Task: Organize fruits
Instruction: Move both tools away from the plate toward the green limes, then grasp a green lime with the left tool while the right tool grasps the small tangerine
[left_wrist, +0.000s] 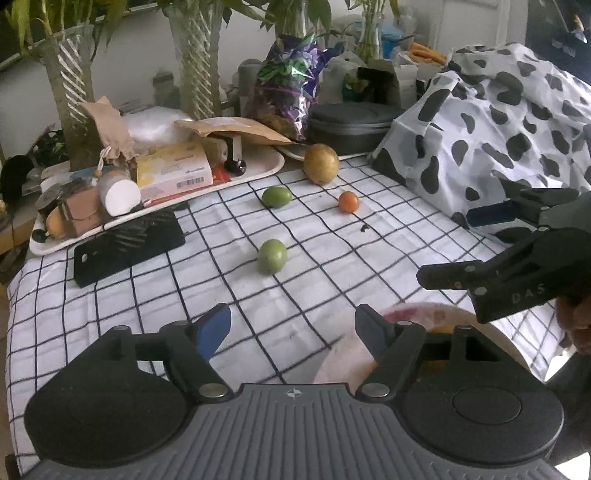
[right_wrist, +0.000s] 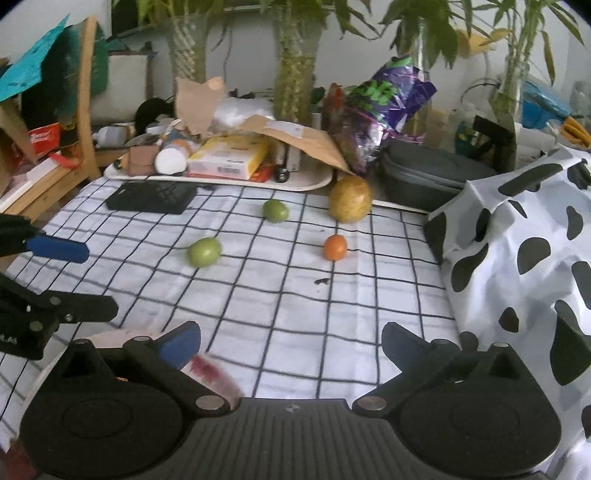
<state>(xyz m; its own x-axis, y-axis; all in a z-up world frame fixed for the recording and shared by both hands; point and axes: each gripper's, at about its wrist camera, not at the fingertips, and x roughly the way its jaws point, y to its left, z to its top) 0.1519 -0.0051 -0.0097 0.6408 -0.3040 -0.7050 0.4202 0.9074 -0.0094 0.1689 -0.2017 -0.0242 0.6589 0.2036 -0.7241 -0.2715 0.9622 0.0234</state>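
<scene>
Fruit lies loose on the checked cloth (right_wrist: 295, 295): two green fruits (left_wrist: 272, 256) (left_wrist: 276, 196), an orange one (left_wrist: 348, 201) and a yellow one (left_wrist: 321, 163). Left gripper (left_wrist: 293, 328) and right gripper (right_wrist: 291, 345) gape, both empty. Only the left view shows something yellowish, perhaps fruit, on the plate (left_wrist: 443, 314), mostly hidden.

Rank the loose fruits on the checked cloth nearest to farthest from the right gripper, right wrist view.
From the right gripper:
1. Orange fruit, slightly right of centre.
2. Near green fruit, left; close to the orange, hard to separate.
3. Far green fruit, centre.
4. Yellow-brown fruit, right, by the tray.
</scene>
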